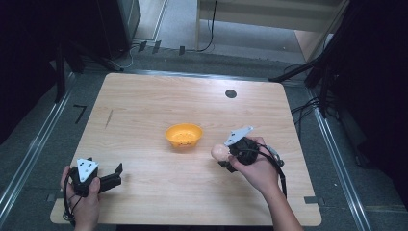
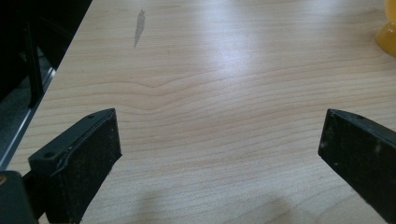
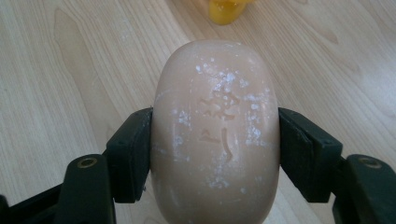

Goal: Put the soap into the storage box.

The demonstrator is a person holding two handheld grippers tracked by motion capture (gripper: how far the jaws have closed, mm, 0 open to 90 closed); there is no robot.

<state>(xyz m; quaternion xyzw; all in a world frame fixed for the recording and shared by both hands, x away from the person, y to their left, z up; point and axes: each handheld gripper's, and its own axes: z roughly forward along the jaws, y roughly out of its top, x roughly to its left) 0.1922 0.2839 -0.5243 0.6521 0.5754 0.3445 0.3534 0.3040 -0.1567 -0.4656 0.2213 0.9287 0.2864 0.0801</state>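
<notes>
Soft overhead light brightens the table [image 1: 144, 101] while its surroundings sink into darkness. A pale glare streaks the wood ahead of the left gripper [image 2: 219, 140], with a faint shadow beneath it.

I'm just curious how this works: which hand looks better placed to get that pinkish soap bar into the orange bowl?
The right. Its gripper is already shut on the soap bar, close beside the orange bowl. The left gripper sits open near the table's front left corner, holding nothing.
</notes>
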